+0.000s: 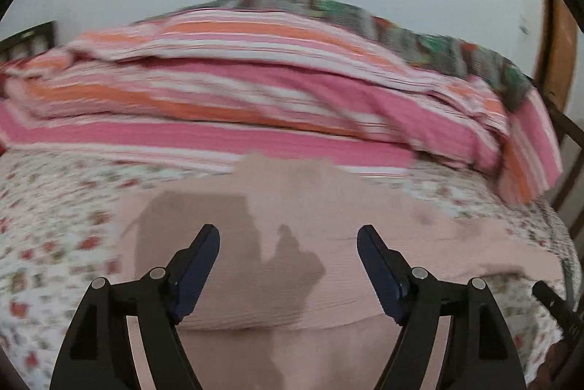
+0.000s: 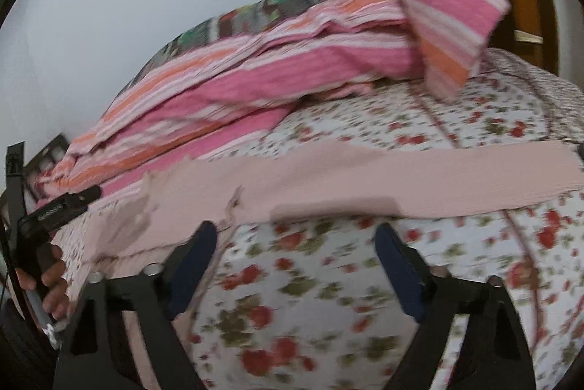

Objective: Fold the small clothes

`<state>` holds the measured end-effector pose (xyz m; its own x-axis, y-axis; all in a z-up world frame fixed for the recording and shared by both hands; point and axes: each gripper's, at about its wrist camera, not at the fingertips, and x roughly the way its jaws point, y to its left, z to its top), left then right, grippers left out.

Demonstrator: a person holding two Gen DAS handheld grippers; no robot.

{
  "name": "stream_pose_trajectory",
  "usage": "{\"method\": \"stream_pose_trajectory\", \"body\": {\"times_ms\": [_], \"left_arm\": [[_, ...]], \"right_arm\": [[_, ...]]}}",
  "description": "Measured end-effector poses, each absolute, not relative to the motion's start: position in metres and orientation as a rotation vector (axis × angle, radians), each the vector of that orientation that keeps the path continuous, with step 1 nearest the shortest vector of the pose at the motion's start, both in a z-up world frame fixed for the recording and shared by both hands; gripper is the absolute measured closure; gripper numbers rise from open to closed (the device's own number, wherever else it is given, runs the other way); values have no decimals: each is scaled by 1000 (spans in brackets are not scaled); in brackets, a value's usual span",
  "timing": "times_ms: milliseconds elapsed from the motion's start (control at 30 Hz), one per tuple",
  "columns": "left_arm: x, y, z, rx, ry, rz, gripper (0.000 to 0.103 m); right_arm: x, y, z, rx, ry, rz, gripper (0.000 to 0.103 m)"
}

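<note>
No legible text in either view. Right wrist view: faint pale lettering on black handheld device (image 2: 60,207) at left edge, too blurred to read. Left wrist view: no print, label, number or sign resolved; both frames motion-blurred, fabric patterns only

pink cloth (image 1: 328,244): soft, matt, ribbed
bed sheet (image 2: 310,298): thin flowered cloth
striped blanket (image 1: 255,98): thick, woven
gripper fingers (image 1: 204,266): matt black plastic
</note>
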<state>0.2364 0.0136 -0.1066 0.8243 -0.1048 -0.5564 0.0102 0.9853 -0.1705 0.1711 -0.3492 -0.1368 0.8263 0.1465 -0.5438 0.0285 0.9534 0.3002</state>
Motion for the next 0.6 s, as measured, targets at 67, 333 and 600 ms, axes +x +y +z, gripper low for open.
{"method": "stream_pose_trajectory", "body": {"times_ms": [67,333,600], "left_arm": [[227,54,-118,-195,595,-33,27],[245,124,-152,-338,635,-16,27],[250,144,-156,-347,633,-72,27]], "right_arm": [[178,-332,-140,285,621,125,60],[227,-294,-136,276,681,210,71],[301,-271,-169,130,851,93,76]]}}
